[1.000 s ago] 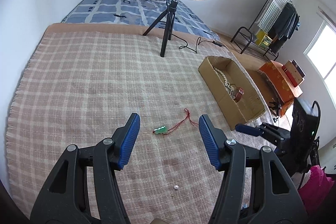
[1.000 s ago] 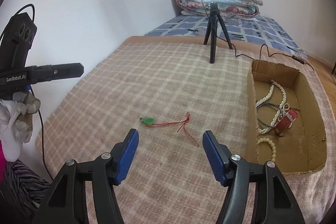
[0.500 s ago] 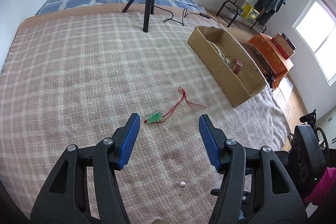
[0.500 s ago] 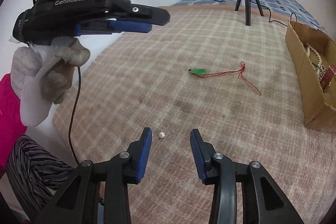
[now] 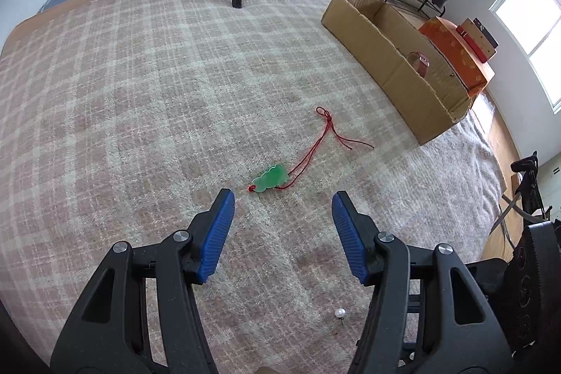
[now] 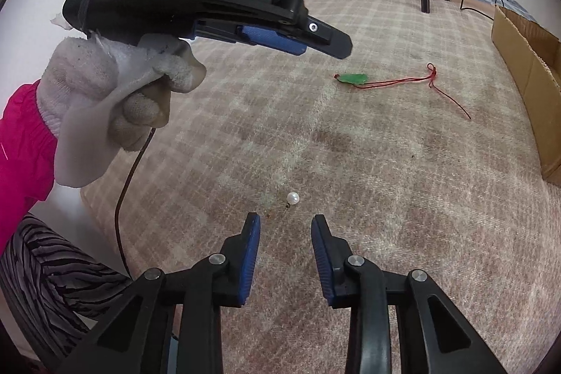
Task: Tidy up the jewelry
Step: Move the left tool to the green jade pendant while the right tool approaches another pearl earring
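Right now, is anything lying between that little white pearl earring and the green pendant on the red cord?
No. In the right wrist view, only bare plaid blanket separates the white pearl earring from the green pendant.

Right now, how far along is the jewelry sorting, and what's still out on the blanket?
Done: the cardboard box already holds at least one piece, a reddish-brown item.
In hand: nothing gripped. The left gripper is open just short of the green pendant on its red cord. The right gripper is closing, empty, just short of the pearl pin.
Left: both pieces still lie on the plaid blanket.
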The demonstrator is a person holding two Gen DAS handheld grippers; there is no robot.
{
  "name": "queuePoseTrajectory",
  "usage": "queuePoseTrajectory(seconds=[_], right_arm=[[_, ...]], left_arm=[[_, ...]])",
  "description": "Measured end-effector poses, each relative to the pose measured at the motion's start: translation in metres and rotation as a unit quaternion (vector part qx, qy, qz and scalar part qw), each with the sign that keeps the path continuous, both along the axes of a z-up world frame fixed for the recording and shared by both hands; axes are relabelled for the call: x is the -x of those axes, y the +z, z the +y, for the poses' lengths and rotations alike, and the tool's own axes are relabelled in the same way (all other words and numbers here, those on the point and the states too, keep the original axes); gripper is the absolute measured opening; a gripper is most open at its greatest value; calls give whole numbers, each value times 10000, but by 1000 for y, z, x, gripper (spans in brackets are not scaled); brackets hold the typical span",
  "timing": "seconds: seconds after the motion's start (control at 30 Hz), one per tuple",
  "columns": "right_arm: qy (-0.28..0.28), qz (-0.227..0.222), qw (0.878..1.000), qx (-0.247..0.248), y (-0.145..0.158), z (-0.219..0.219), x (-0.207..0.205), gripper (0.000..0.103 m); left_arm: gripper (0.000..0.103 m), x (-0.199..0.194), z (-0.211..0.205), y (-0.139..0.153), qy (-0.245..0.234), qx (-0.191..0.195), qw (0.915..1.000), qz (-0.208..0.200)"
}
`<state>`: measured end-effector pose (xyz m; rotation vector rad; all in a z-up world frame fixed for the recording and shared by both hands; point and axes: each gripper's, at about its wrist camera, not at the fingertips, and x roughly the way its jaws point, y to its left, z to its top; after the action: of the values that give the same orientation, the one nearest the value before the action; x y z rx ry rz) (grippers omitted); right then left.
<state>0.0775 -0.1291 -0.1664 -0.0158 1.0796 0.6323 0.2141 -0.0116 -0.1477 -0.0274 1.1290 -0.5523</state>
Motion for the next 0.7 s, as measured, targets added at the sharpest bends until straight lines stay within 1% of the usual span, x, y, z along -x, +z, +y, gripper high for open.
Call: queuePoseTrajectory(seconds=[0.13, 0.27, 0.33, 0.5, 0.7], right_arm=[[-159, -25, 9998, 112, -4, 4, -5, 31], [-196, -55, 9995, 238, -9, 9, -6, 31], [-205, -49, 9995, 246, -11, 10, -7, 31], [-243, -42, 9994, 239, -11, 9, -7, 30], [-258, -32, 9994, 238, -13, 8, -9, 30]], left_arm=[[60, -5, -1, -8, -44, -72, 10000, 11], [59, -8, -8, -12, -213, -201, 9995, -68], [59, -10, -11, -15, -281, -199, 9994, -29], [59, -13, -18, -26, -355, -393, 9986, -10], [59, -13, -24, -34, -494, -593, 9970, -108]])
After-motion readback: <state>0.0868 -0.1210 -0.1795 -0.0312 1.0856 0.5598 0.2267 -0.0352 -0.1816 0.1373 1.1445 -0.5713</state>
